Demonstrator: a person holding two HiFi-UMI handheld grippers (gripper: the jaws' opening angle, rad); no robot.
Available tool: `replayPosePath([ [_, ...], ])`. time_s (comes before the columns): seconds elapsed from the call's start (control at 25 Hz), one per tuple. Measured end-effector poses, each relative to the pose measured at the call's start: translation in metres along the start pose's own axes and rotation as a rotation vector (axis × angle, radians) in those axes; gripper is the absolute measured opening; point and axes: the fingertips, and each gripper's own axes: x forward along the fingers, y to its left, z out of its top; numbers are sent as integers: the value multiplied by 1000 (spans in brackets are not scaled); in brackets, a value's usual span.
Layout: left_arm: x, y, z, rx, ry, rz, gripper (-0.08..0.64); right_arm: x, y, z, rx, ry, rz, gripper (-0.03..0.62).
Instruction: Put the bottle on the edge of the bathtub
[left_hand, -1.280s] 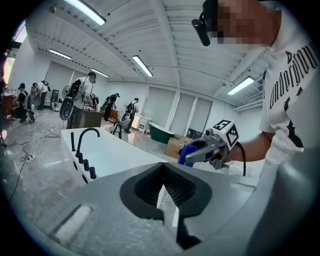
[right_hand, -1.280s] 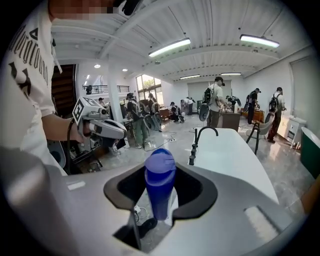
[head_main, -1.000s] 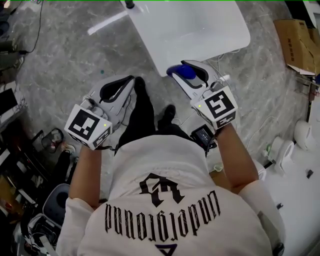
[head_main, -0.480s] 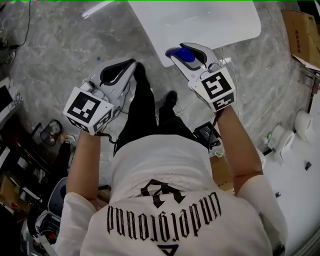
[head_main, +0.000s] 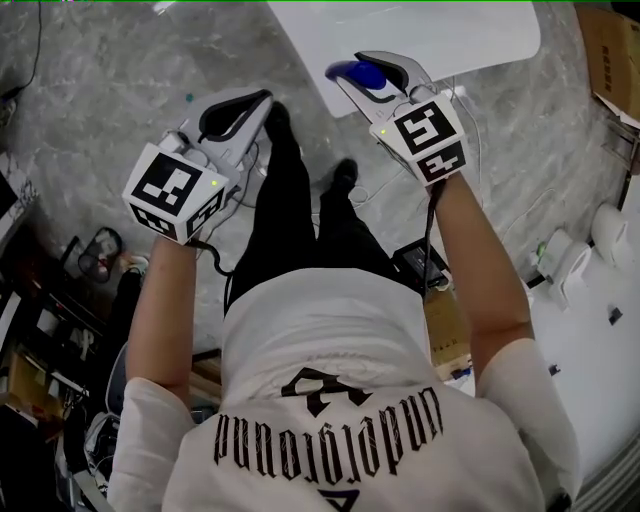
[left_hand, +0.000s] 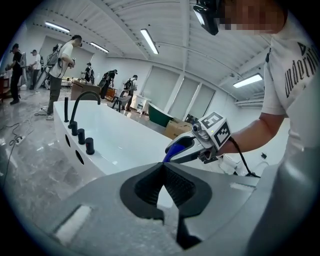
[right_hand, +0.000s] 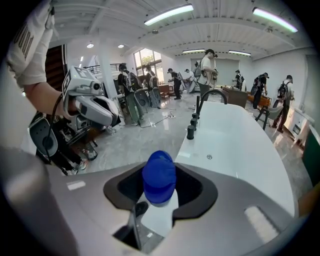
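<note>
Gripping the bottle (right_hand: 159, 186) by its white body, just below the blue cap (head_main: 365, 78), the right tool (head_main: 350, 68) has a jaw pressed in on either side, cap pointing forward. In the head view the bottle sits over the near rim of the white bathtub (head_main: 440, 35); whether it touches the rim cannot be told. In the right gripper view the tub stretches away ahead, with a black faucet (right_hand: 212, 96) and a row of black knobs (right_hand: 190, 131) along its left edge. Over on the other side, the left tool (head_main: 258, 103) is closed, its jaw tips meeting with nothing between them, held above the grey marble floor (head_main: 100, 90) and well apart from the bottle.
</note>
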Motion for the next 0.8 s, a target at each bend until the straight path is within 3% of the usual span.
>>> replayPosePath([
  [0.32,34,15,-13,-9,48,-26,8,30,-18,-18,-2,54,4,153],
  [0.8,49,37,-12,-17,24,8,9,53,-32,-39,-27,95,-23,153],
])
